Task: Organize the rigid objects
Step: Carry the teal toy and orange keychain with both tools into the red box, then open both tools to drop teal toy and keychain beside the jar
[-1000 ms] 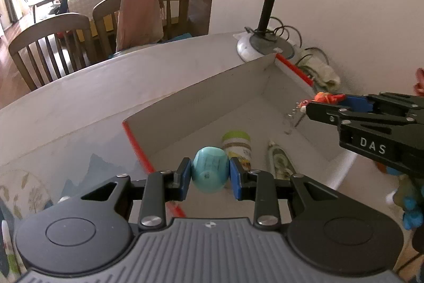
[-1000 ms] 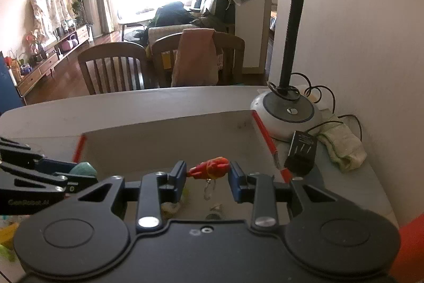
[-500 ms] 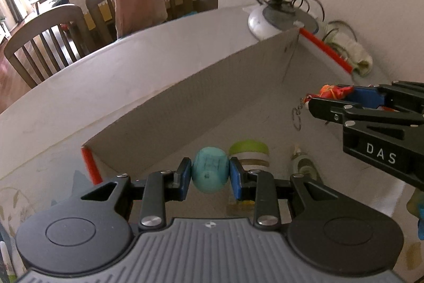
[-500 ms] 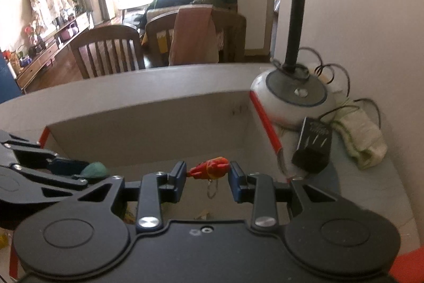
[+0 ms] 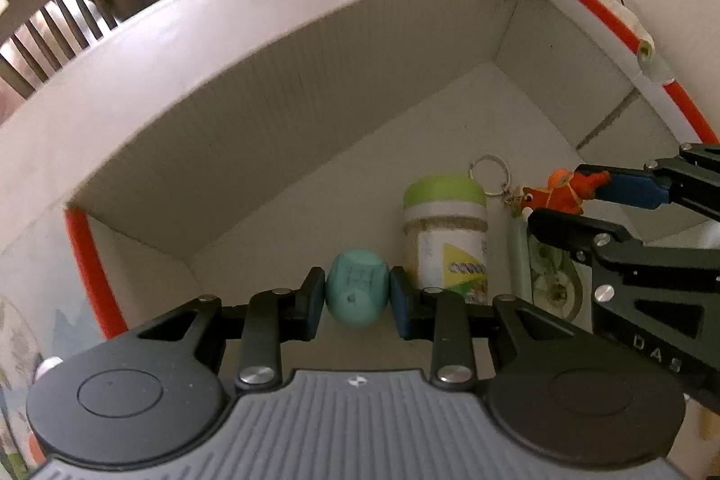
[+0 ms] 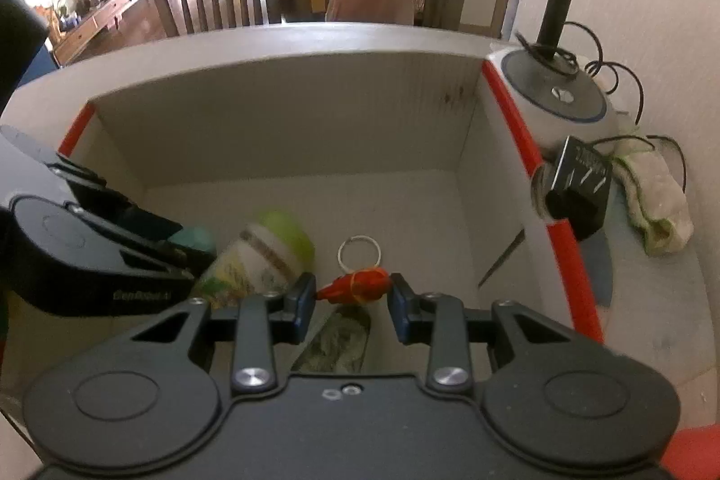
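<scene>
Left gripper (image 5: 357,297): jaws narrowly parted, clamped on a teal egg-shaped toy (image 5: 357,293) over the near floor of the white box (image 5: 315,84), beside a green-lidded jar (image 5: 444,230). Right gripper (image 6: 351,298): jaws narrow, pinching an orange keychain figure (image 6: 357,285), ring dangling. Lowered into the box since a second ago, both grips unchanged.

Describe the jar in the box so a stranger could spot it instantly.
Look inside the red-edged cardboard box beside the lamp base. On its floor lies a jar. Its lime-green lid and yellow-green label distinguish it from the flat pouch alongside.
</scene>
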{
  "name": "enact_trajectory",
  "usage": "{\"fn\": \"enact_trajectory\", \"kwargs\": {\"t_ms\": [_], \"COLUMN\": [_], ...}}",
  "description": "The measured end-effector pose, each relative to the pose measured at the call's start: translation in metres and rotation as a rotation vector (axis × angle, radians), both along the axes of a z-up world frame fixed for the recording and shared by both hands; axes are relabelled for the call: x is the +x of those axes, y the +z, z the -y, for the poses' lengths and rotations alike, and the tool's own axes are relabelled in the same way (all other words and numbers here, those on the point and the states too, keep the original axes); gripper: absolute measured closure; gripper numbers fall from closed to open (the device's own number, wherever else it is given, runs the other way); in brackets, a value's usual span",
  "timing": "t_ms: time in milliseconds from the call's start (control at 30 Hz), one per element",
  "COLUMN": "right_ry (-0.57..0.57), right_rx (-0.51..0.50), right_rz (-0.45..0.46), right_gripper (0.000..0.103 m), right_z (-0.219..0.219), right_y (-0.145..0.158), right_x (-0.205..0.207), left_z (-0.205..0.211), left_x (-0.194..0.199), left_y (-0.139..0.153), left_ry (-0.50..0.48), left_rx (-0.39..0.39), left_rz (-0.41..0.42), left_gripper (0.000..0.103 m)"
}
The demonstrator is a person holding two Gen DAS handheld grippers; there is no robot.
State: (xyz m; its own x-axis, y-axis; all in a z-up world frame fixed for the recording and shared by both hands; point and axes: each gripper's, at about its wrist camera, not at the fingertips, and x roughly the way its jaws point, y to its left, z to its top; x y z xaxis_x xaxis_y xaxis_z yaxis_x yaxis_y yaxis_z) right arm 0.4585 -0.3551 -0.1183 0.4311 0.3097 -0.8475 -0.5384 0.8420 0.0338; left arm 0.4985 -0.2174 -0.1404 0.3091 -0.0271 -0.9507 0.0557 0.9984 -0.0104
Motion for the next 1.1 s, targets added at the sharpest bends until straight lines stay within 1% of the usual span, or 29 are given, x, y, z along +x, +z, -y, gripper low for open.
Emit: {"fn": "enact_trajectory", "kwargs": {"t_ms": [133,367,500,600,667,700,767,800,833,1000,1100], "right_ry": [0.011,0.009,-0.004,-0.018,-0.027,-0.031,-0.034,-0.036,-0.038,-0.044,-0.042], "right_rx": [-0.009,0.009,0.030,0.055,0.065,0.071,0.077,0.078,0.080,0.100,0.112], "right_rz": [-0.012,-0.012,-0.008,-0.001,0.010,0.015,0.024,0.029,0.035,0.069,0.085], "right_gripper": [0.069,0.066,0.062,0.057,0.054,0.053,0.052,0.051,0.050,0.040,0.040], "right_z": [0.001,0.007,0.011,0.015,0.016,0.016,0.016,0.016,0.016,0.012,0.007], "right_y": [0.000,0.007,0.014,0.022,0.029,0.032,0.038,0.041,0.044,0.059,0.068], "right_x": [-0.006,-0.011,-0.016,-0.020,-0.023,-0.025,-0.029,-0.030,-0.032,-0.047,-0.058], "left_z": [-0.002,-0.002,-0.001,-0.005,-0.004,-0.004,-0.001,-0.001,-0.002,-0.007,-0.014], "left_x": [-0.003,-0.013,-0.023,-0.035,-0.038,-0.042,-0.046,-0.050,-0.054,-0.069,-0.077], "left_y": [-0.004,0.003,0.011,0.018,0.021,0.025,0.035,0.039,0.044,0.061,0.071], "left_ry": [0.018,0.023,0.021,0.019,0.022,0.017,0.012,0.010,0.007,0.003,0.006], "left_rx": [-0.005,-0.016,-0.029,-0.064,-0.084,-0.097,-0.099,-0.098,-0.103,-0.117,-0.123], "left_rz": [-0.019,0.013,0.037,0.054,0.070,0.085,0.108,0.121,0.134,0.176,0.197], "left_gripper": [0.073,0.073,0.072,0.071,0.061,0.060,0.050,0.048,0.047,0.047,0.047]}}
